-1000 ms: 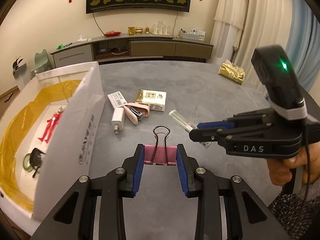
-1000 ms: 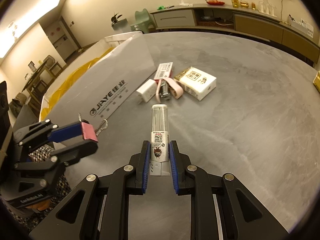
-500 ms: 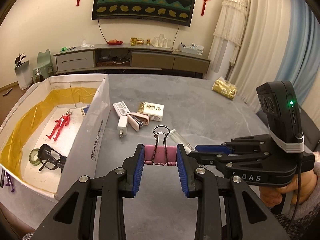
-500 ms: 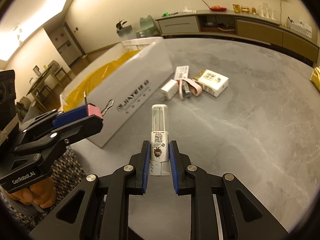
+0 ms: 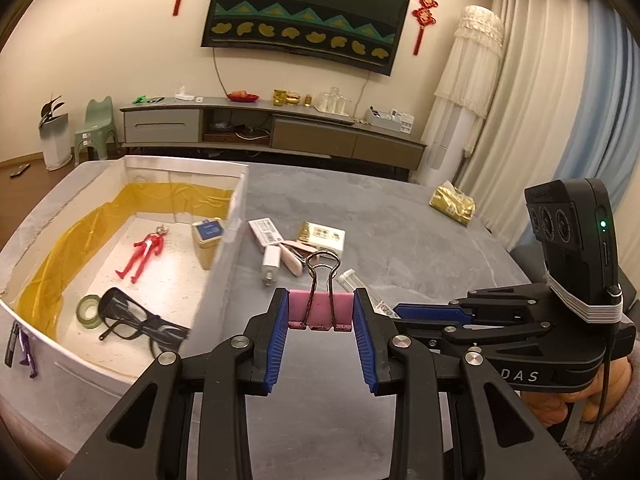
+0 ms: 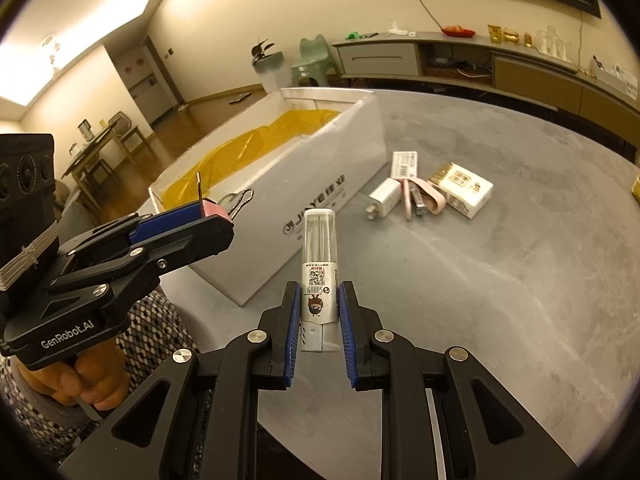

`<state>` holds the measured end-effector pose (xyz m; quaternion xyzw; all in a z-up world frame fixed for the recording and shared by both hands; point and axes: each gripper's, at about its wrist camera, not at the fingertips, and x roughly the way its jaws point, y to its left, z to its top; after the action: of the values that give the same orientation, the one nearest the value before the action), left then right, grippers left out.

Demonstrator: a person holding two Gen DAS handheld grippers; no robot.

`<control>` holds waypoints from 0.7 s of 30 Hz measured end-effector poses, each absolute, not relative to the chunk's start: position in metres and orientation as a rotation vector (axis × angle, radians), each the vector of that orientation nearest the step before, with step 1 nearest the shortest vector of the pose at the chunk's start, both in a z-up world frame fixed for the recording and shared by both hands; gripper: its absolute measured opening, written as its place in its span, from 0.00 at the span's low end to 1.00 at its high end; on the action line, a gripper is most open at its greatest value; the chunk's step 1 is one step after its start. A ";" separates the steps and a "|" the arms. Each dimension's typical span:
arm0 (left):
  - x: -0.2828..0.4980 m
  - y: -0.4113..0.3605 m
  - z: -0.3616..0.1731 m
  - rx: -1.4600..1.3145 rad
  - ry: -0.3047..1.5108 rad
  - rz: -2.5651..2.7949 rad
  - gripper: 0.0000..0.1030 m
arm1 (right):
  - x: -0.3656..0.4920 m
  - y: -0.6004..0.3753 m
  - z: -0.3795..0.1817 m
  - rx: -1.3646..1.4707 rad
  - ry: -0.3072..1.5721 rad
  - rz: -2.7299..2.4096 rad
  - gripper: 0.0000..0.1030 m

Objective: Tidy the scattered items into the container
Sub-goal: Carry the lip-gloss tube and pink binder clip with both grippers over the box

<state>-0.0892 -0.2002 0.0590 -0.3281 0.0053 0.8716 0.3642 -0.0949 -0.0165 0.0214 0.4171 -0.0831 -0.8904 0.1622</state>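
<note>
Left claw point(image 5: 321, 316) grips pink binder clip point(image 5: 320, 309), handles forward; right claw point(image 6: 319, 318) grips tube point(image 6: 319, 258) pointing forward

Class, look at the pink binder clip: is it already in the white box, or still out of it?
Out. The pink binder clip is clamped in the left gripper, held in the air beside the white box, not inside it.

Purple item point(image 5: 25, 350) on box point(image 5: 240, 216) outer wall, cut by left edge, can't identify. Tube point(image 5: 352, 280) mostly hidden behind binder clip point(image 5: 320, 310) and right gripper point(image 5: 424, 314). Glasses point(image 5: 136, 322) blurred at near wall. White box point(image 6: 466, 190) print too small to read.
</note>
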 end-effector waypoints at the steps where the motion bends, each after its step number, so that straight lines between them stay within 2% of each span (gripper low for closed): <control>1: -0.091 -0.204 0.060 -0.843 0.004 2.246 0.32 | -0.096 -0.020 0.023 1.189 -0.229 -2.539 0.20; 14: -0.109 -0.248 0.072 -0.831 -0.118 2.278 0.32 | -0.113 -0.049 0.044 1.168 -0.145 -2.527 0.20; 21: -0.124 -0.262 0.081 -0.829 -0.107 2.324 0.32 | -0.124 -0.067 0.056 1.150 -0.090 -2.516 0.20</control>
<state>-0.1238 -0.2624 0.0811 -0.3168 -0.0408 0.8884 0.3297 -0.1241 -0.0665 0.0563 0.4083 -0.0319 -0.8932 0.1856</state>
